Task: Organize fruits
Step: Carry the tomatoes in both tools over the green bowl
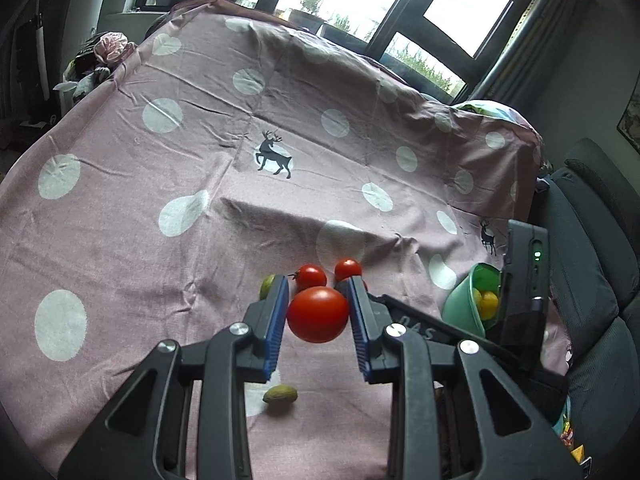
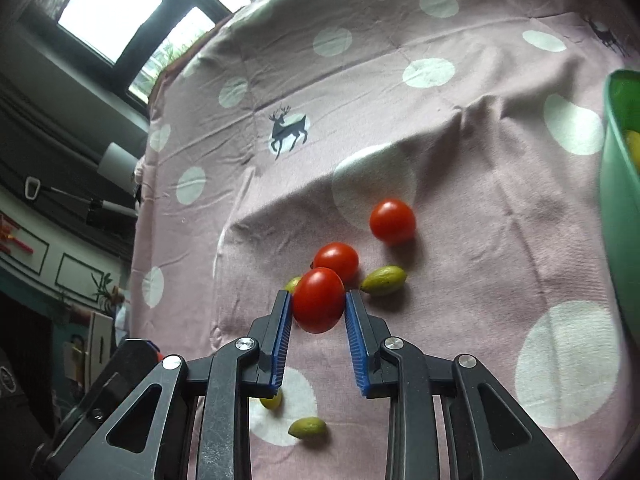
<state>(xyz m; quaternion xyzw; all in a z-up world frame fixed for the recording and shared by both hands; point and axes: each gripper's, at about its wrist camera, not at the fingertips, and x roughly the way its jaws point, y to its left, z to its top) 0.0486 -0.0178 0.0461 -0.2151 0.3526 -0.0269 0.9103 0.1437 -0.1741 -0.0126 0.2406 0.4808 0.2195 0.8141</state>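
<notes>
Tomatoes sit clamped in both tongs — left tongs (image 1: 318, 312) grip one tomato (image 1: 317, 314), right tongs (image 2: 319, 306) another (image 2: 319, 300). Beyond, two loose tomatoes (image 2: 393, 220) and green fruits (image 2: 384, 279) lie on the spotted cloth (image 2: 460, 240) — green bowl (image 2: 618, 200) far right.

Glossy, smooth-skinned tomatoes (image 2: 393, 221) lie on the matt, creased pink cloth (image 2: 460, 240) near a smooth green plastic bowl (image 2: 618, 220).
</notes>
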